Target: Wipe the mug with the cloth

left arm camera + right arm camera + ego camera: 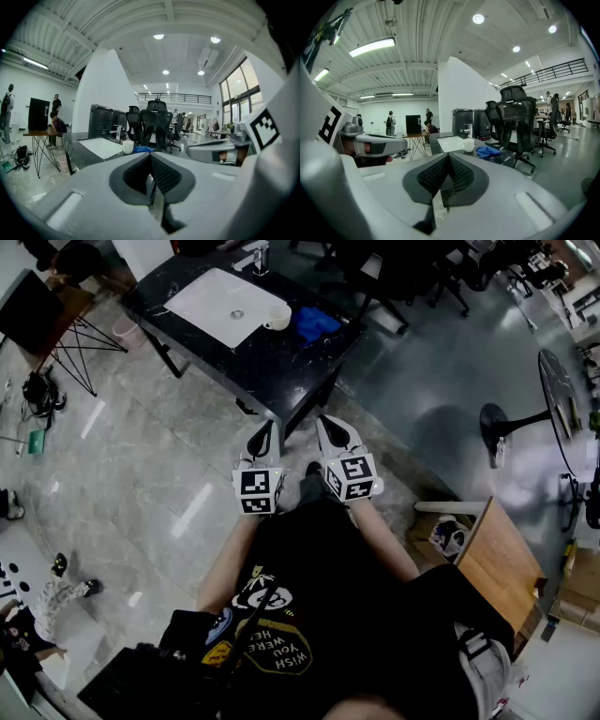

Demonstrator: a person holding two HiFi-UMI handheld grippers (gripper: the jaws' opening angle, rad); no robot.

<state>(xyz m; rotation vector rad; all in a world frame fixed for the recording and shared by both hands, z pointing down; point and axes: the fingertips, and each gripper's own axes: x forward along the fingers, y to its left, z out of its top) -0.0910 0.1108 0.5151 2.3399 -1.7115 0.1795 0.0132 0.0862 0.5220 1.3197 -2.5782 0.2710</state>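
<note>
**Approach step: nothing picked up yet**

- Step in hand: closing on the desk. Wiping not begun, by my reading.
- Mug: white, upright, at the right edge of the white mat.
- Cloth: blue, bunched, just beside the mug, toward the desk's right edge. Cannot tell whether the 2 touch.
- My left gripper: jaws together, pads meeting, nothing between them.
- My right gripper: jaws fully together too, empty.
- Both are held side by side near my body, aimed at the desk, well apart from mug and cloth.
- Next move, as I judge it: step in to the near corner, part the jaws of 1 gripper for the cloth, and use the other to steady the mug.
</note>
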